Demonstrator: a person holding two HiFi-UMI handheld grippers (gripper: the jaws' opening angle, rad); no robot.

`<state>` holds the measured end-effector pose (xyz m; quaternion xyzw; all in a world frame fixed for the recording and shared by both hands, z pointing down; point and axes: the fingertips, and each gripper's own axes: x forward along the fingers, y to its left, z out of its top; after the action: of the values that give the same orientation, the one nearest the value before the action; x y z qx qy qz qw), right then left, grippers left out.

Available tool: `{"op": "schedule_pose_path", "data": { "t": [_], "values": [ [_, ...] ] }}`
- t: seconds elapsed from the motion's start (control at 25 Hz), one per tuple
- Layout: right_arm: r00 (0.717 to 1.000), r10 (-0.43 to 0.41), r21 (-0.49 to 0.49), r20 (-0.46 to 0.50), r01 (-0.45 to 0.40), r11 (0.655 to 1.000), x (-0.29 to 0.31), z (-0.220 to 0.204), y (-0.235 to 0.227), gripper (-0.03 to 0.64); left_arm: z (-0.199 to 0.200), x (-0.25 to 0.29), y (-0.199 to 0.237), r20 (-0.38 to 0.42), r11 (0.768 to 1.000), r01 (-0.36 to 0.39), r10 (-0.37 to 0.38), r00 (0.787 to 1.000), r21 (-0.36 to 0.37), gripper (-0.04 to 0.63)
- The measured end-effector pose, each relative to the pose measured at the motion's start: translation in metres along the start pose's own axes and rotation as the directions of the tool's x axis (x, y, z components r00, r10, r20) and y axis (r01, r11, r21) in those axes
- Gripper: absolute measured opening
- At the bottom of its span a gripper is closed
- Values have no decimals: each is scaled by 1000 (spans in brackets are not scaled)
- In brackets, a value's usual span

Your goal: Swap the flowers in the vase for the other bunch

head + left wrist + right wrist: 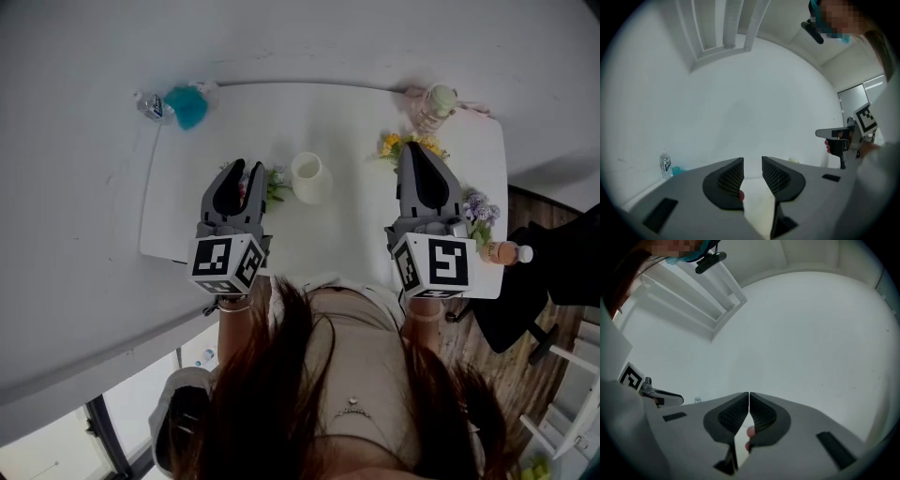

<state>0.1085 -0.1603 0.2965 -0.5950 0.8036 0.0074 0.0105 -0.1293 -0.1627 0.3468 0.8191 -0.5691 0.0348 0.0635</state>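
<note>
This looks like a plain office or studio room. A white worktop (178, 225) stands against bare white walls (754, 103), with a black swivel chair (525, 309) beside it on wood-look flooring (466, 361). Long strip fittings (724, 28) cross the ceiling, and a window (141, 403) shows at one side.
</note>
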Motion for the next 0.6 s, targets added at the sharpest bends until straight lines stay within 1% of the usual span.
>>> {"op": "schedule_pose_path", "data": {
  "t": [0.24, 0.4, 0.52, 0.6],
  "values": [
    [1000, -17, -9, 0, 17, 1000, -3, 1, -3, 26, 13, 7, -20, 31, 998, 45, -46, 998, 39, 88],
    [999, -31, -20, -8, 31, 999, -4, 0, -5, 26, 21, 10, -26, 51, 996, 58, -62, 997, 62, 70],
    [999, -39, -30, -20, 39, 999, -5, -3, -6, 26, 24, 11, -27, 60, 996, 62, -66, 996, 66, 43],
    [999, -45, -30, -21, 44, 999, -5, -3, -7, 26, 24, 12, -27, 61, 996, 64, -68, 996, 67, 38]
  ]
}}
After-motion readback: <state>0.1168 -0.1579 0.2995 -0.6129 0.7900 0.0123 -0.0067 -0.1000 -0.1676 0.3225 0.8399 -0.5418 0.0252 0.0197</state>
